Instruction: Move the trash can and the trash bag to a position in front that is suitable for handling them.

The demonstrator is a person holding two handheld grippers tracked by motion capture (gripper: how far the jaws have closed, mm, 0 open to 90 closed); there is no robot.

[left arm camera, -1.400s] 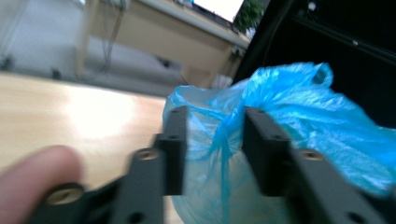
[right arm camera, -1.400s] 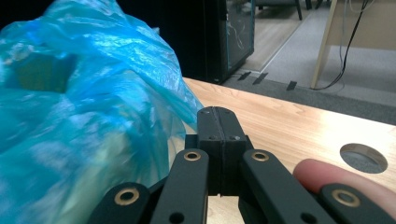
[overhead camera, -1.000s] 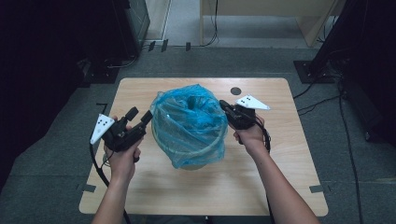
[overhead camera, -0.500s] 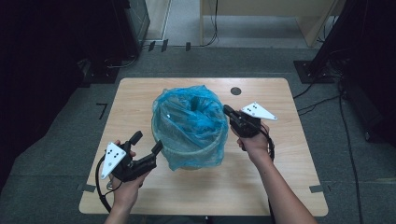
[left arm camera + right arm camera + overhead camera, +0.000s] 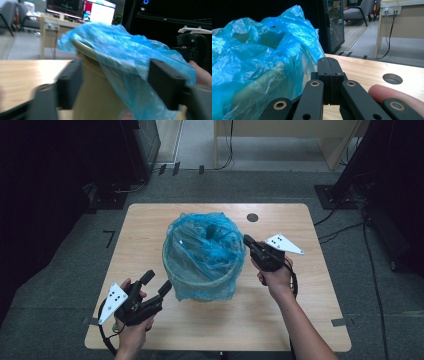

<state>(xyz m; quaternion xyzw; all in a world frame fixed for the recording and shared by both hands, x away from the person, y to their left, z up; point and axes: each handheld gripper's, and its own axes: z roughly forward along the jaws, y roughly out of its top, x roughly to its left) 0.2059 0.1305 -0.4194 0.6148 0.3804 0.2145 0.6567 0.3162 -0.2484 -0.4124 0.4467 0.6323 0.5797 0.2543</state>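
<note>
Sitting mid-desk [image 5: 150, 222]: a beige waste bin [image 5: 200, 287] lined with a blue plastic bag [image 5: 205, 247], bag edge folded over the rim and hanging down the outside wall.

Left gripper [image 5: 159, 285] is at the near left of the bin, low over the desk, pointed at the bin's near-left wall. Its fingers [image 5: 165, 288] are released and spread; they've just been opening. In the left gripper view the two black fingers [image 5: 70, 82] frame the bin wall [image 5: 97, 97] and the hanging bag skirt [image 5: 140, 75], but the shot is blurred, so I can't tell if either pad touches plastic. From the high view the fingertips sit just beside the bag, nothing clamped.

Right gripper [image 5: 247, 240] is at the right side of the bin, up near rim level. Fingers are clenched flat together; in the right gripper view the right gripper [image 5: 328, 60] shows both pads meeting with no gap and nothing visible between them. The bag [image 5: 262, 62] bulges just to the left of the tips, close, contact unclear. A fingertip of the holding hand [image 5: 387, 93] shows near right in that view.

Round cable hole [image 5: 252, 217] in the desk sits at the far right of the bin. Grey carpet floor [image 5: 65, 285] around the desk.
</note>
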